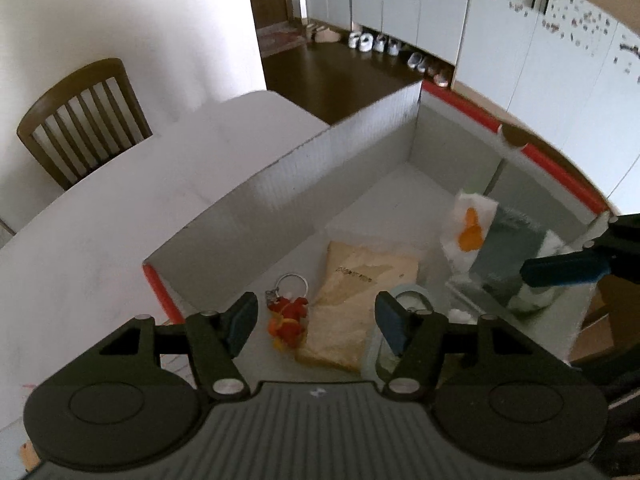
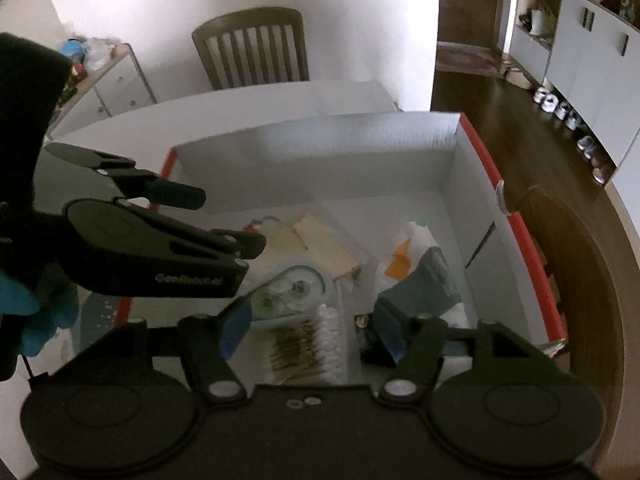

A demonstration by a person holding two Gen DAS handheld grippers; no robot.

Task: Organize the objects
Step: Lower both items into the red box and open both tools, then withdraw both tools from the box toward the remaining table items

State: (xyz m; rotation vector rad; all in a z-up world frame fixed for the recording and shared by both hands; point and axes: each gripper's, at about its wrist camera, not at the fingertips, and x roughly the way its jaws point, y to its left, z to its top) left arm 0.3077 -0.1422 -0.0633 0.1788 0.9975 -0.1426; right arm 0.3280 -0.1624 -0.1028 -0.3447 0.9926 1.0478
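A white cardboard box with red edges (image 1: 360,148) (image 2: 320,160) stands on the white table. Inside lie a red and orange keychain charm (image 1: 286,318), a tan packet (image 1: 360,292) (image 2: 324,248), a clear tape dispenser (image 1: 408,300) (image 2: 288,288), a white and orange pouch (image 1: 470,232) (image 2: 404,258), a grey-green packet (image 1: 508,248) (image 2: 432,280) and a clear case of cotton swabs (image 2: 320,340). My left gripper (image 1: 316,322) (image 2: 224,216) is open and empty above the keychain and tan packet. My right gripper (image 2: 310,330) (image 1: 568,268) is open and empty above the swab case.
A wooden chair (image 1: 80,116) (image 2: 252,48) stands behind the white table (image 1: 100,220). Dark wood floor, white cabinets and a row of shoes (image 1: 400,52) lie beyond. A small drawer unit (image 2: 116,84) stands at the left wall.
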